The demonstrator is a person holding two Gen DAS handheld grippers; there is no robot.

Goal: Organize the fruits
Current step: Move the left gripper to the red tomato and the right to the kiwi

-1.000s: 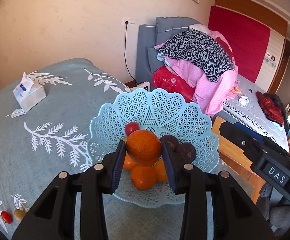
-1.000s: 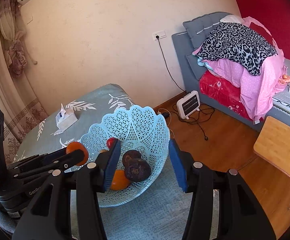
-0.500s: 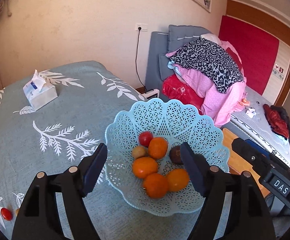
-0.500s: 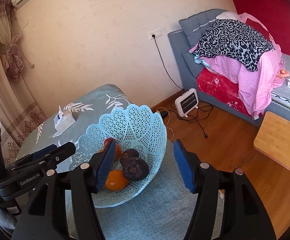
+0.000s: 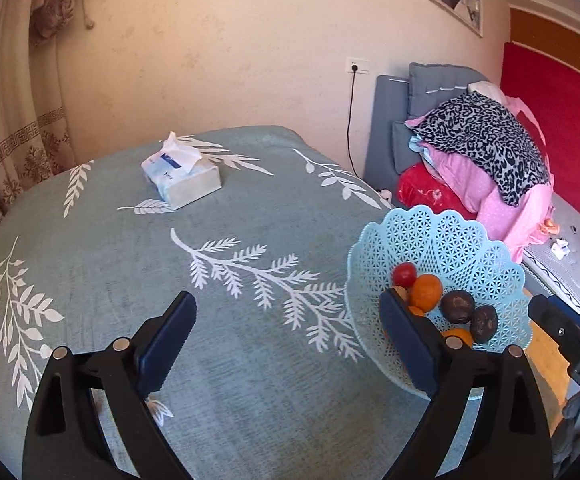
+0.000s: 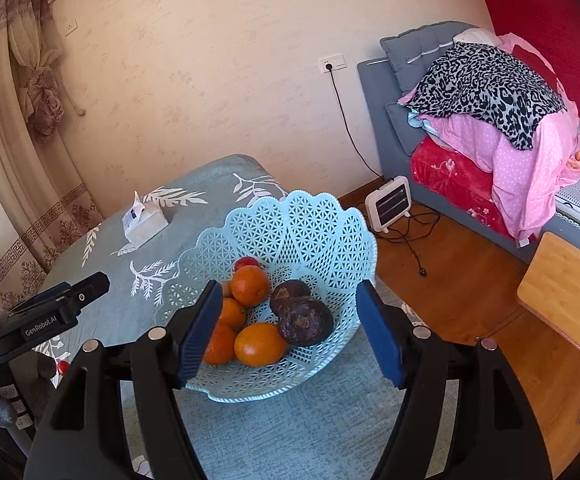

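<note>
Basket: a pale blue plastic basket point(image 6: 310, 224) with lattice walls and a scalloped rim, sitting on the teal leaf-print tablecloth point(image 5: 225, 240) near the table's edge.
Basket tilt: its far wall rises high toward 12 o'clock in the right wrist view, and the low open side faces the camera.
Fruit: four oranges point(image 6: 249, 285) heaped at the left of the bowl, two dark purple fruits point(image 6: 305, 320) touching each other at 3 o'clock from them, one small red fruit point(image 6: 245, 262) behind at 12 o'clock.
Fruit axis: all roundish; I cannot tell any long axis.
Left gripper point(image 5: 285, 340): jaws spread wide, nothing between them, over bare cloth with the basket at 3 o'clock.
Right gripper point(image 6: 290, 332): jaws wide apart, holding nothing, framing the basket's near side.
Tissue box point(image 5: 181, 180): on the cloth at 11 o'clock, well apart from the basket.
</note>
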